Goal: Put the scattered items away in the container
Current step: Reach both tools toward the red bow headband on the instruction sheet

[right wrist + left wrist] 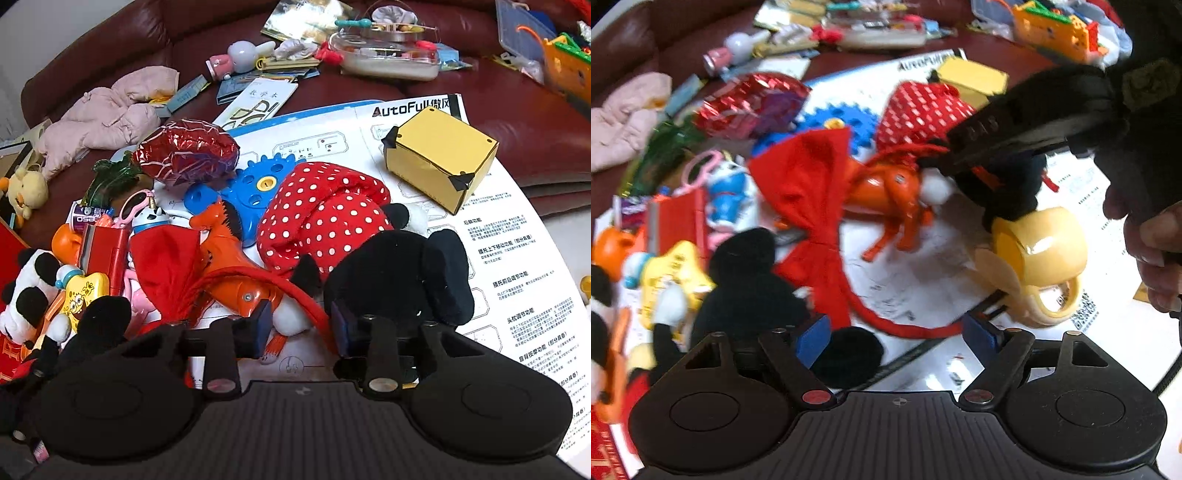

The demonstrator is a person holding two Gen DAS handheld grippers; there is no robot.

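A red headband with a big red bow [809, 192] lies over an orange toy horse [236, 273] on a white instruction sheet [517, 266]. My right gripper [301, 323] has its blue pads [263, 319] a narrow gap apart. The headband's thin red band [317, 306] and a white plush paw [291, 319] sit in that gap, and I see no firm pinch. In the left wrist view the right gripper [942, 158] reaches in from the upper right. My left gripper [895, 336] is open wide above the band's other end [905, 330], next to a yellow cup [1045, 254].
Toys crowd the sheet: a red polka-dot plush [325, 214], black plush ears [406, 273], a blue gear [255, 184], a foil balloon [184, 155], a yellow box [439, 162]. A hand [1152, 254] is at the right. A dark red sofa [498, 96] is behind.
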